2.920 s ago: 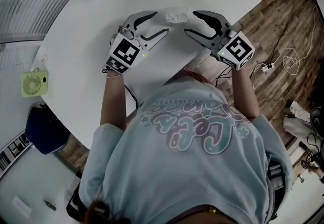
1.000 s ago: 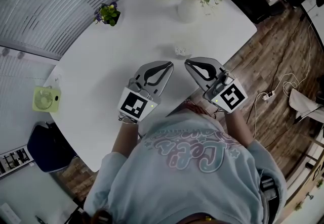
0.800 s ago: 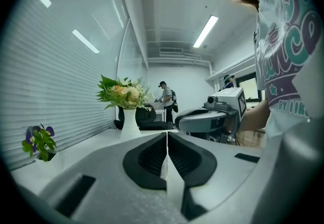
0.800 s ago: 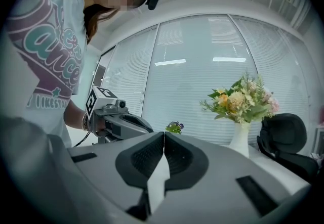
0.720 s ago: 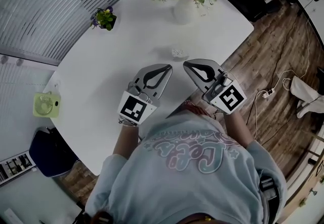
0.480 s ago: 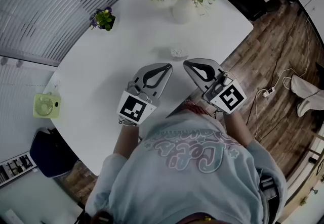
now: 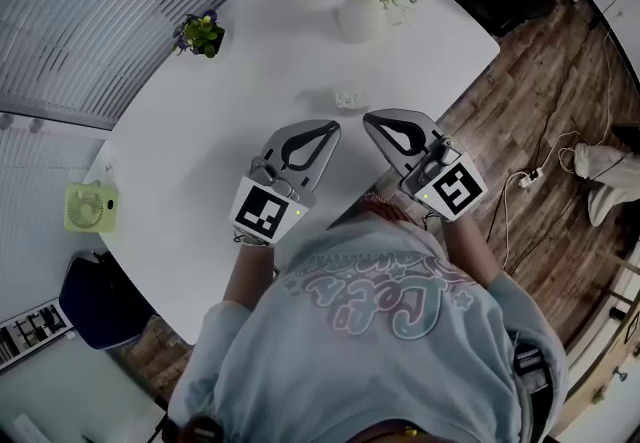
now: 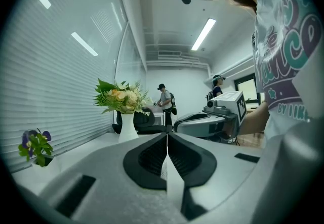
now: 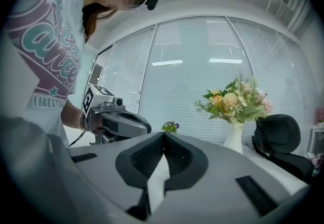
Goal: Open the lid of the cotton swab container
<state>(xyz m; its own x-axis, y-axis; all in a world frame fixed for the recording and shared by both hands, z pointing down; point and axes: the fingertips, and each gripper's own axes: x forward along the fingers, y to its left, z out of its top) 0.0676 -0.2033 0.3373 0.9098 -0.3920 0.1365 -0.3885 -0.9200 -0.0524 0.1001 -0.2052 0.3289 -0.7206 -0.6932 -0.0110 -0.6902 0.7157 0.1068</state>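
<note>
A small clear cotton swab container (image 7: 349, 98) stands on the round white table (image 7: 200, 141), a little beyond both grippers. My left gripper (image 7: 333, 126) hovers near the table's front edge with its jaws shut and nothing between them. My right gripper (image 7: 368, 118) sits beside it, also shut and empty. The two tips point toward the container but stay apart from it. In the left gripper view the left gripper (image 8: 167, 134) shows its pads pressed together. The right gripper (image 9: 163, 134) looks the same in the right gripper view. Neither gripper view shows the container.
A white vase of flowers (image 7: 360, 11) stands at the table's far side, and a small potted plant (image 7: 200, 33) at the far left. A green fan (image 7: 90, 208) rests on a ledge to the left. Cables (image 7: 540, 166) lie on the wooden floor at the right.
Both grippers have drawn back from the container toward the table's front edge and closed. Over the last second they hold almost still.
</note>
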